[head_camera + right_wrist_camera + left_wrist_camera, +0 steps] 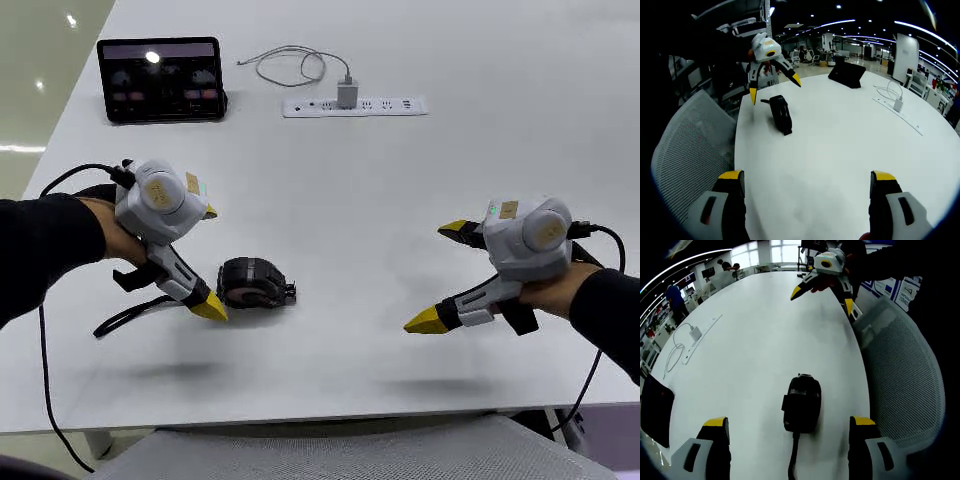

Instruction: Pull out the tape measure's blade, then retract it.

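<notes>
Open-plan office: big white table, mesh chair, power strip w/ charger, tablet. Bkgd: people at other desks, long rows of ceiling lights.

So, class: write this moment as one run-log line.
stage: before pull | left gripper: open, facing black round tape measure on white table | right gripper: open, apart from it | blade: not out

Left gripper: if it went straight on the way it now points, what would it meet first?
The left gripper would most likely meet the tape measure, lying on the table just ahead, in line with the gap between its open jaws. Fisheye depth is unclear.
</notes>
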`<state>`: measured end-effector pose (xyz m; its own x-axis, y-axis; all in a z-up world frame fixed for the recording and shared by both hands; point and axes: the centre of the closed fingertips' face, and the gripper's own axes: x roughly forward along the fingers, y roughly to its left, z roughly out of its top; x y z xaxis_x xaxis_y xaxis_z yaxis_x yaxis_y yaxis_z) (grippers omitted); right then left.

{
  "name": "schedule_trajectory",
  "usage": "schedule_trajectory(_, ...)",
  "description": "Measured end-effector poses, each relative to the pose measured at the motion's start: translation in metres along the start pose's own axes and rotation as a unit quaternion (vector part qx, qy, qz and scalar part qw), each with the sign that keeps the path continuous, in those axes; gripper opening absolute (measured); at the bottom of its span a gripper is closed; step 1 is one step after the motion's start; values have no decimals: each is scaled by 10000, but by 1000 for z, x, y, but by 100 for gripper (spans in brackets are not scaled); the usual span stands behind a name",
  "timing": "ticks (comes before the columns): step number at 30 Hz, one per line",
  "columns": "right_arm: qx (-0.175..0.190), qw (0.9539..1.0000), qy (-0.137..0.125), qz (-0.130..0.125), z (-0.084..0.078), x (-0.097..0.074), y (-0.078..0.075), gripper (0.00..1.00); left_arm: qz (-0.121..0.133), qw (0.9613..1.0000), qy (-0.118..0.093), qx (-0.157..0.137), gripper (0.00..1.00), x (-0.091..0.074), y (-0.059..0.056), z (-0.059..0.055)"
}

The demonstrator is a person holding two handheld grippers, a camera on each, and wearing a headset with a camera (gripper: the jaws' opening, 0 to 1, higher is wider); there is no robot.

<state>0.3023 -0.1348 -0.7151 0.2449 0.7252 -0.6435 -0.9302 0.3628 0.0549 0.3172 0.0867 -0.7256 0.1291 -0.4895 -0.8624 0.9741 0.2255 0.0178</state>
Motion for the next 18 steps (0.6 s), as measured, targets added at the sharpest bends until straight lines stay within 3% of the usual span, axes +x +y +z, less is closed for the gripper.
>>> schedule_trajectory(3, -84, 9999, -84, 49, 7, 5, 0, 100, -68, 10000, 21, -61, 90, 3, 0, 5)
schedule_trajectory(9, -149, 9999, -18, 82, 9, 18, -1, 100, -157, 9997, 31, 169, 83, 13, -6, 13)
schedule_trajectory(14, -206, 9996, -99, 152, 14, 27, 2, 100, -266, 9983, 293, 437, 83, 24, -12, 6)
schedule_trajectory(18, -429, 9975, -248, 505, 18, 37, 17, 98, -283, 9984, 253, 407, 75, 25, -13, 10)
